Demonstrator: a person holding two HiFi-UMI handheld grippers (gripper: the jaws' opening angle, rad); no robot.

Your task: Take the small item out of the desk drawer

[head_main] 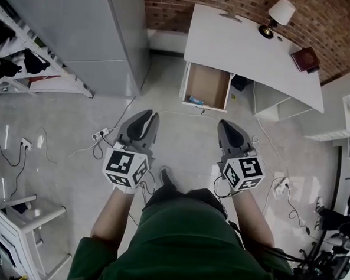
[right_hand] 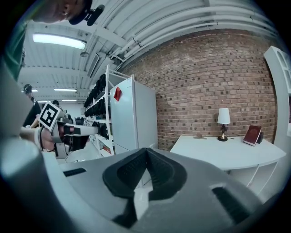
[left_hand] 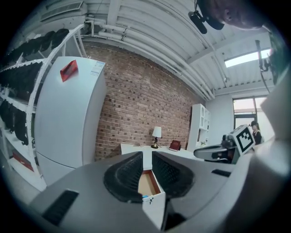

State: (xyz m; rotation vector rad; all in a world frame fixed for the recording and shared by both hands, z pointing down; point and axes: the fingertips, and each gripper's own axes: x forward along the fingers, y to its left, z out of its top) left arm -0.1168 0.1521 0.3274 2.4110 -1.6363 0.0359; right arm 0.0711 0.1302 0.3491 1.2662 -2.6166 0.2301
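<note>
At the far left a rack [head_main: 14, 55] of dark items is seen, with a tall white fridge [head_main: 105, 31] just beside it. A white chair [head_main: 22, 222] is set on the floor [head_main: 186, 143] below.

The left gripper [head_main: 144, 123] is held over the floor and aimed toward the desk. Its jaws are parted a little, released, with nothing between them, and the open drawer is seen through the gap in the left gripper view.

The drawer [head_main: 211, 82] is pulled out from under the white surface [head_main: 240, 46]. The small item [head_main: 195, 100] — blue — is lying inside, against the drawer's front edge and well apart from both grippers.

The right gripper [head_main: 229, 129] is held alongside the left — its jaws are clenched together on nothing.

On the surface, toward the right, a lamp [head_main: 279, 15] and a dark red book [head_main: 305, 58] are set.
</note>
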